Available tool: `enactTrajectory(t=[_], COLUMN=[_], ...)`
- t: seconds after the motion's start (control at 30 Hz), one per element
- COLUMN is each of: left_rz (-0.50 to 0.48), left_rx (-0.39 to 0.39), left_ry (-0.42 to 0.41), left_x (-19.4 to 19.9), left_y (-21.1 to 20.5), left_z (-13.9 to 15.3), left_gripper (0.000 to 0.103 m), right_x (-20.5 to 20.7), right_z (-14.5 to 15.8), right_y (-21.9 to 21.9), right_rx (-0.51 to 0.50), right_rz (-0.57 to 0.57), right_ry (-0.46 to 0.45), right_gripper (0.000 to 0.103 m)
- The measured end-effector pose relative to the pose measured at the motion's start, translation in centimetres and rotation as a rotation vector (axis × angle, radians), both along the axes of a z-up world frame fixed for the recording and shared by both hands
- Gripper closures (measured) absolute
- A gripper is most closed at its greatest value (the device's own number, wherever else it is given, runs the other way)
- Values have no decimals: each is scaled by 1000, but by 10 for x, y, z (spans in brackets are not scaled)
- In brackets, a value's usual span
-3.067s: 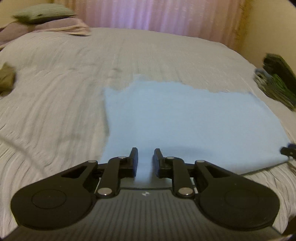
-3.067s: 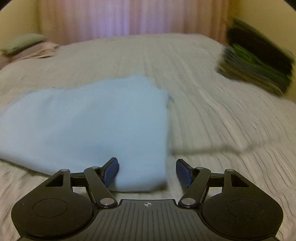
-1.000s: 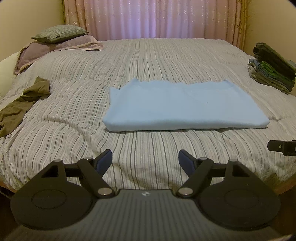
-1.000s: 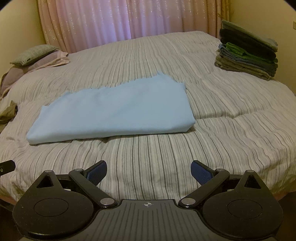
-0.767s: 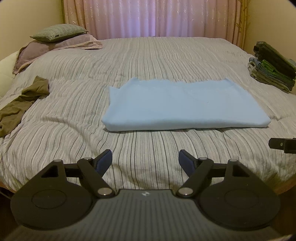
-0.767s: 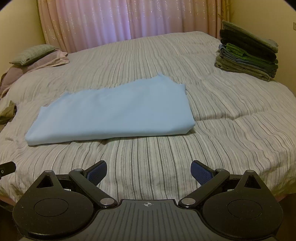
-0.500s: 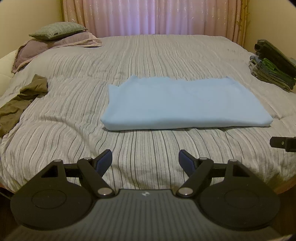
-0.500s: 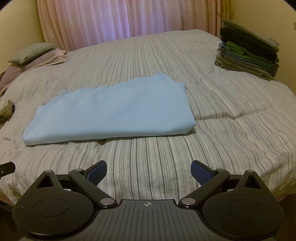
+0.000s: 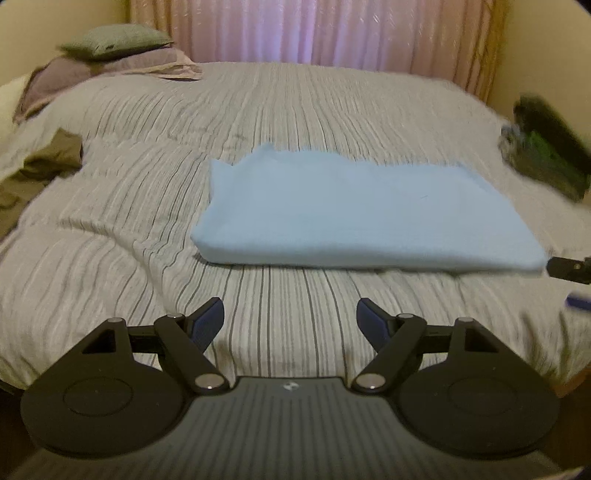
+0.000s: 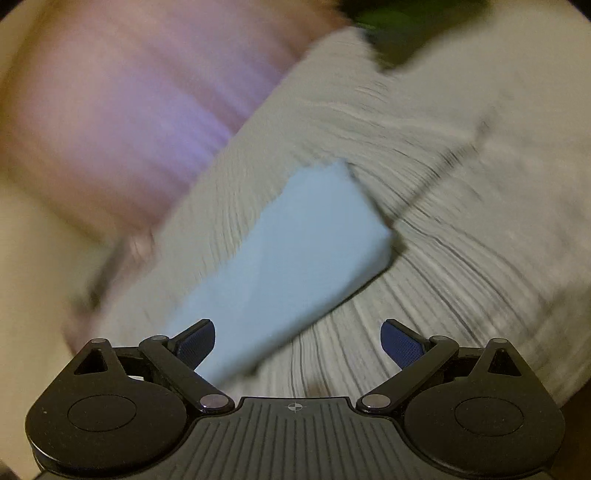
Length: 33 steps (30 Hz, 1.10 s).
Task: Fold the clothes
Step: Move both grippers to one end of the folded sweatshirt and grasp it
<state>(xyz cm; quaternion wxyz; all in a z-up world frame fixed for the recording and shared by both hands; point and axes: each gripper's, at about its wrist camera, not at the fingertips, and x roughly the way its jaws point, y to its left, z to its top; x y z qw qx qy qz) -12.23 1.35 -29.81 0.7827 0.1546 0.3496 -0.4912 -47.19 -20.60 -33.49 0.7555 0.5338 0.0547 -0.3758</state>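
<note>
Filling most of both views is a bed with a grey striped bedspread (image 9: 155, 206), pink curtains (image 9: 314, 33) behind its far edge. Lying flat near the middle of the bed, toward its near edge, is a light blue garment (image 9: 354, 218), folded into a long rectangle with its thick folded edge facing the camera. At the bed's right edge sits a stack of folded clothes (image 9: 546, 162), dark and green, blurred here. Near the left edge lies a crumpled olive garment (image 9: 40, 166), not yet folded, with pillows (image 9: 110, 48) at the far left corner. The left gripper (image 9: 290, 319) hovers over the near edge, fingers spread apart and empty. The right gripper (image 10: 297, 338) is also spread and empty; its view is badly smeared, probably from a quick swing. Judging by this, the blue piece likely needs another fold crosswise before joining the stack, and the olive one remains.
</note>
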Motion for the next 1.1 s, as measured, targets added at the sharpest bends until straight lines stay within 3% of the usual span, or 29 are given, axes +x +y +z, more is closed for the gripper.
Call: enactTrajectory(t=[0.07, 0.17, 0.27, 0.47, 0.67, 0.8, 0.97, 1.1], left_rz=[19, 44, 47, 44, 57, 88, 75, 84], left_rx=[-39, -91, -115, -163, -186, -151, -178, -194], left_ry=[58, 124, 146, 233, 297, 349, 367, 402], left_x=[12, 31, 45, 75, 103, 119, 125, 130], left_y=[0, -4, -12, -37, -65, -76, -73, -72], left_z=[0, -2, -4, -13, -30, -55, -64, -67], left_gripper=[27, 28, 31, 36, 43, 53, 53, 53], right_x=[-12, -20, -25, -20, -20, -22, -14, 4], right_z=[-13, -28, -40, -50, -58, -48, -32, -42], right_y=[-13, -27, -40, -58, -51, -41, -43, -45], right_rx=[61, 119, 165, 206, 143, 113, 89, 228], right_rz=[-54, -110, -159, -201, -237, -248, -237, -189], right_ry=[-95, -180, -248, -233, -292, -296, -248, -268], right_gripper=[5, 26, 26, 32, 40, 43, 43, 43])
